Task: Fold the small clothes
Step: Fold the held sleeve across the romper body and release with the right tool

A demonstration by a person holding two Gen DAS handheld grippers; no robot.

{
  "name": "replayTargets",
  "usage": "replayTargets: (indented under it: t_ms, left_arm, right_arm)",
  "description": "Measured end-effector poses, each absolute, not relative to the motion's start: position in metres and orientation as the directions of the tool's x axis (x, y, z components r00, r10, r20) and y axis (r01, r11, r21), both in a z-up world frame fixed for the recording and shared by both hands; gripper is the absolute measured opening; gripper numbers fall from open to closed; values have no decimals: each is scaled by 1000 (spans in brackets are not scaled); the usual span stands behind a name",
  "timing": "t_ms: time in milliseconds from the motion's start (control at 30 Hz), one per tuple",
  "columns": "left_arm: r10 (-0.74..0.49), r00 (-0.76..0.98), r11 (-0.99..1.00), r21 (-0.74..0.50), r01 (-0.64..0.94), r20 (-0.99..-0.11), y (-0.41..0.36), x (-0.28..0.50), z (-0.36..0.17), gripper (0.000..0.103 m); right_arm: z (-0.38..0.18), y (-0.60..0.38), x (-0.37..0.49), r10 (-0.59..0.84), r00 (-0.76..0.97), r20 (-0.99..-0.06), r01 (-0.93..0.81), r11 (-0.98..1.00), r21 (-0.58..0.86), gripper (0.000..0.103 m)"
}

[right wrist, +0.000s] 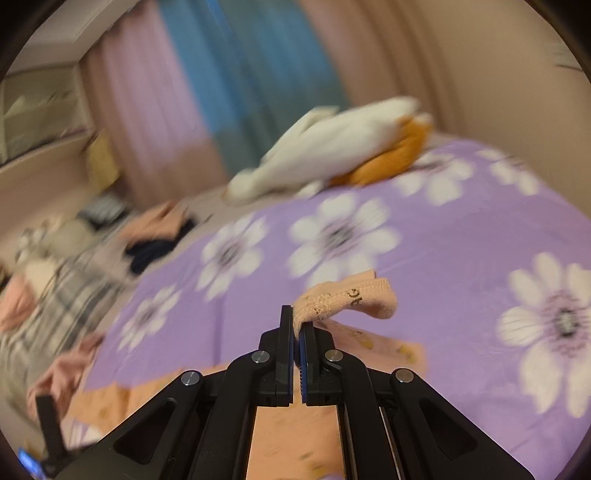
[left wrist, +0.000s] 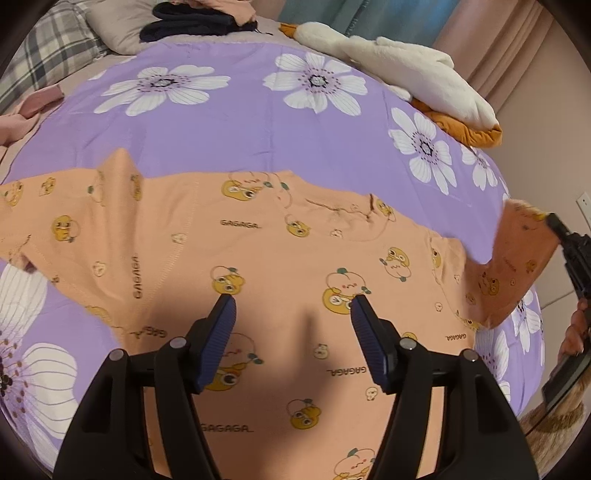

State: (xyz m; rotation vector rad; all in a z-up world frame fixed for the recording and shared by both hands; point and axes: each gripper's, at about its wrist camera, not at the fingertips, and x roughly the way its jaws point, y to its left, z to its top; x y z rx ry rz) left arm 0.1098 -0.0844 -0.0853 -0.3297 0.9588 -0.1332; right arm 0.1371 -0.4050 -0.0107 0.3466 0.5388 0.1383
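Left wrist view: the left gripper (left wrist: 291, 301) hovers spread above the peach duck-print cotton garment (left wrist: 258, 258); the right gripper (right wrist: 297, 319) pinches its hem.

A purple bedspread (left wrist: 229, 125) with white flowers covers the bed, a white-and-orange plush toy (left wrist: 413, 70) lies at its far edge, near a plaid pillow (left wrist: 51, 51) and curtains (right wrist: 207, 81).

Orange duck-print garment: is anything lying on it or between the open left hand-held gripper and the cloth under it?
Nothing visible. The left hand-held gripper hovers open over bare orange garment. The plush goose and dark clothes lie far up the purple bedspread. The right hand-held gripper is pinching one corner.
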Motion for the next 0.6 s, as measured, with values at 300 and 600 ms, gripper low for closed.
replayTargets:
  t_ms: [300, 600]
  left_arm:
    - [-236, 577, 937, -341, -79, -782, -65, 101, -87, 64]
    - [-243, 557, 931, -352, -96, -794, -58, 99, -95, 64]
  right_arm:
    - [-60, -308, 154, 393, 662, -638, -217, 916, 339, 3]
    - [-114, -260, 159, 402, 476, -782, -262, 914, 311, 3]
